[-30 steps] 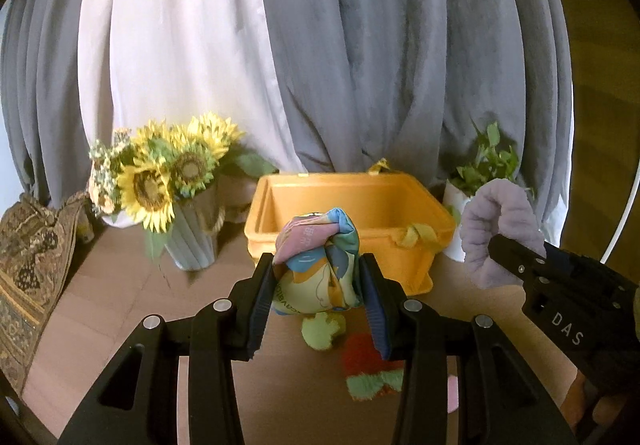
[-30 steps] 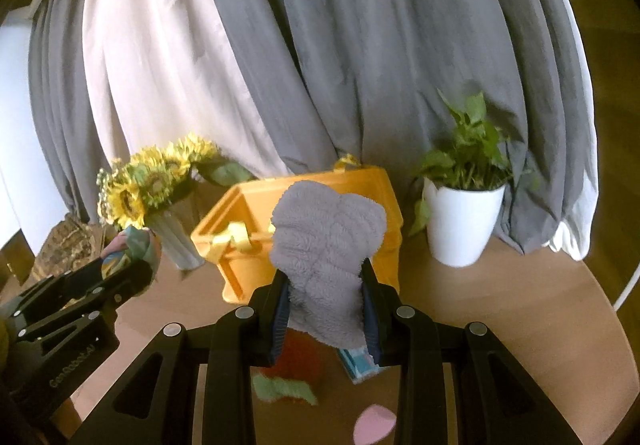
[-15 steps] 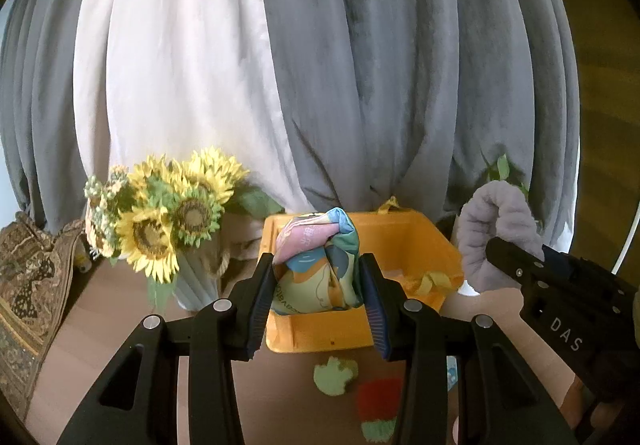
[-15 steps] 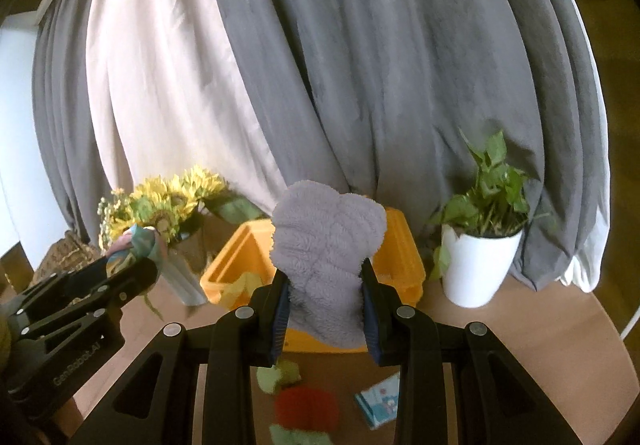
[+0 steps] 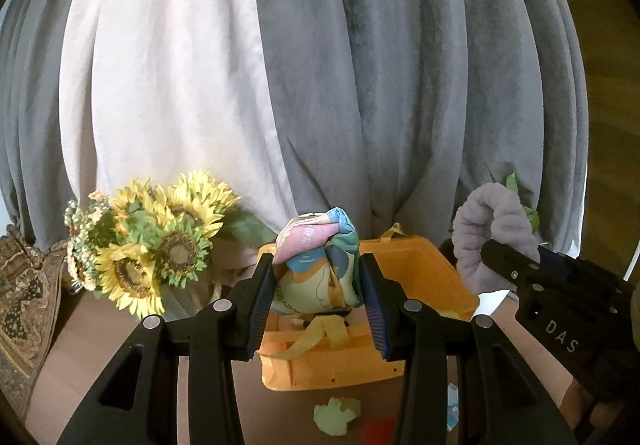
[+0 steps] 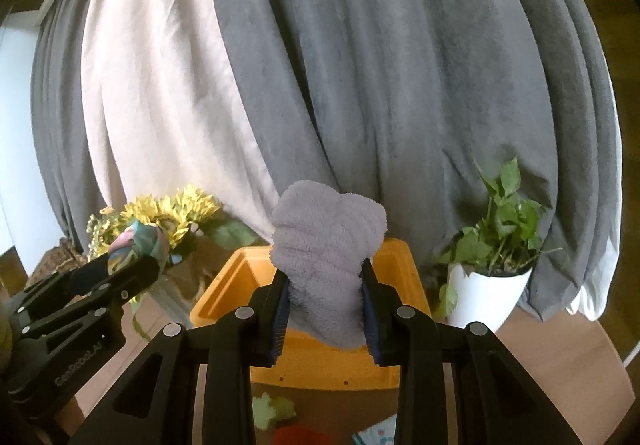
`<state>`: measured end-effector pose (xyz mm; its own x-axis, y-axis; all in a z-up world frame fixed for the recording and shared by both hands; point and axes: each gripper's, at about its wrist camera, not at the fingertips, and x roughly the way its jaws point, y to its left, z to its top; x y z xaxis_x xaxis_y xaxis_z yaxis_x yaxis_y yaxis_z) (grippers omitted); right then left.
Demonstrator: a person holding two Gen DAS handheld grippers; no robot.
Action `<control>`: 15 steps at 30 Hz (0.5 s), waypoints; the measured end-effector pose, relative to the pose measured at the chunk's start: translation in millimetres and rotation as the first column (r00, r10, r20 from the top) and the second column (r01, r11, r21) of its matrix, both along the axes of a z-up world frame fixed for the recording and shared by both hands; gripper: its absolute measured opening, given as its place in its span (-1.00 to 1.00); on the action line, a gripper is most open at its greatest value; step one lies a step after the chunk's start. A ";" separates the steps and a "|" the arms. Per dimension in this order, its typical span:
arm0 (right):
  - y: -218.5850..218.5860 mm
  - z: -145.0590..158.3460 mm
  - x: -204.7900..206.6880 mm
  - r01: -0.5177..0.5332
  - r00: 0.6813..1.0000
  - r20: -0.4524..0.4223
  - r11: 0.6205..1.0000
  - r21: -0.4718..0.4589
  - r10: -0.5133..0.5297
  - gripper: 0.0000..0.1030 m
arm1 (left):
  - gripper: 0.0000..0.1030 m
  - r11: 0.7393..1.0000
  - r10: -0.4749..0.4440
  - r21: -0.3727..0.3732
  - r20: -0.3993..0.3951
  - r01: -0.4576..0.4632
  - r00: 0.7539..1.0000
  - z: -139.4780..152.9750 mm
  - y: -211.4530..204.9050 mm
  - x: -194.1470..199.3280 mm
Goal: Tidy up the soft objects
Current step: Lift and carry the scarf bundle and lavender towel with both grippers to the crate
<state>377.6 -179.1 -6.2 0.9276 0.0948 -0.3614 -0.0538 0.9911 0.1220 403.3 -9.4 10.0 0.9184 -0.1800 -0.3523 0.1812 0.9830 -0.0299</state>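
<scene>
Progress check: mid-carry, both grippers loaded, nothing released yet.

Left gripper [image 5: 318, 289]: jaws pinched tight on a bunched multicolour printed cloth [image 5: 316, 265], wad bulging above the pads. It hangs in front of and above the orange bin [image 5: 420, 285], not inside.

Right gripper [image 6: 324, 309]: jaws closed on a fluffy grey-lilac towel [image 6: 326, 245], held upright, the top flopping out above the fingers. It sits above the near side of the bin and is not touching it as far as I can tell.

Bin is open-topped. Inside there is a yellow strap or strip of cloth [image 5: 316, 333]; the rest of the contents are hidden behind the held items, so I can't count what's already stowed.

Left on the wooden table [image 6: 560, 357], in front of the bin: a pale green soft piece [image 5: 336, 411], a red soft item [image 5: 378, 431], and a small printed blue-white packet [image 6: 378, 433] to the bin's front right.

Judgement: roughly mid-task. Next is carrying both loads over the bin opening and dropping them in, then at least two or three more pickups from the table.

Sunflower vase [image 5: 160, 257] to the bin's left and potted plant [image 6: 492, 265] to its right look like props, not part of the job.
</scene>
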 end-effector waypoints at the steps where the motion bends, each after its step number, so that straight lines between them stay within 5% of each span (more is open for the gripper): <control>1: -0.9 -0.9 4.8 -0.001 1.000 -0.001 1.000 -0.002 0.001 -0.37 | -0.19 1.000 0.000 0.000 0.001 0.000 1.000 0.3 -0.9 3.1; 15: -8.2 -10.5 55.5 0.006 1.000 -0.022 1.000 0.001 -0.006 -0.36 | -0.19 1.000 -0.005 0.024 -0.011 0.005 1.000 -10.3 -13.6 60.8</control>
<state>433.1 -187.3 -16.6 0.9198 0.0901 -0.3820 -0.0455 0.9912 0.1243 464.1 -23.0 -0.3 0.9135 -0.1759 -0.3668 0.1857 0.9826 -0.0085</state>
